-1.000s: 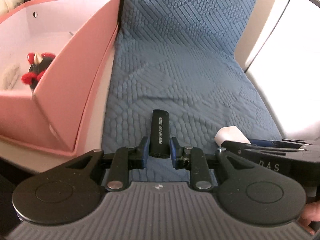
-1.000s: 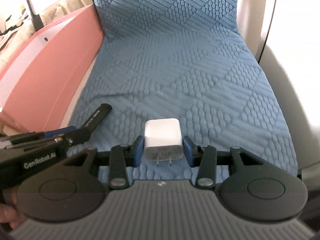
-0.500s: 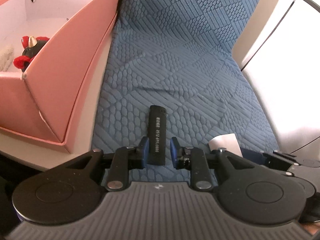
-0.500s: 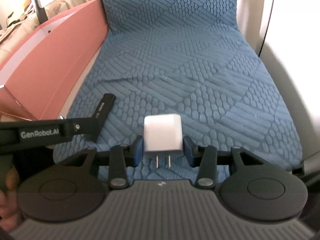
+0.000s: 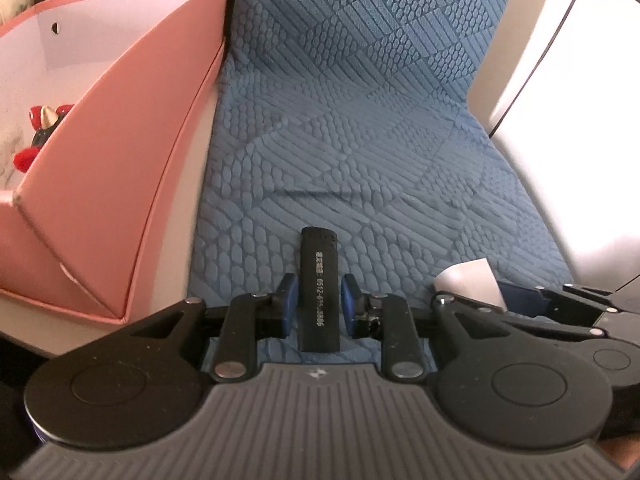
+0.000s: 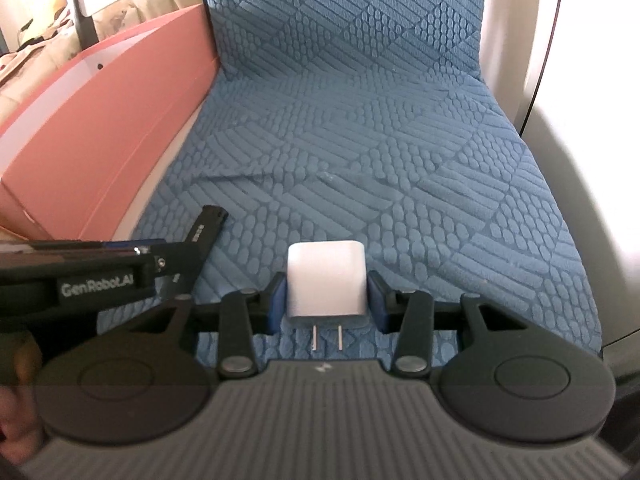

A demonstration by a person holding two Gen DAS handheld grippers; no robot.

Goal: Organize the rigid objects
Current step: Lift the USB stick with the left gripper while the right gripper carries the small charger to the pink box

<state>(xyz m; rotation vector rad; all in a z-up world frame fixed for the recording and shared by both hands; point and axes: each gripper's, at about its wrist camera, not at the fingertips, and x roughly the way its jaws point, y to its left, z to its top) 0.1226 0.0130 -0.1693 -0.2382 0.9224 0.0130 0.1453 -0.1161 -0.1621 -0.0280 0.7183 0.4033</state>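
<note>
- Left claw [image 5: 319, 304] pinches a black lighter [image 5: 319, 276] above the blue quilted mat [image 5: 360, 140].
- Right claw [image 6: 327, 298] pinches a white plug adapter [image 6: 326, 282], prongs toward the camera, just beside the left claw.
- Pink box [image 5: 120, 168] stands left of the mat, holding a red-and-black toy [image 5: 38, 136].
</note>
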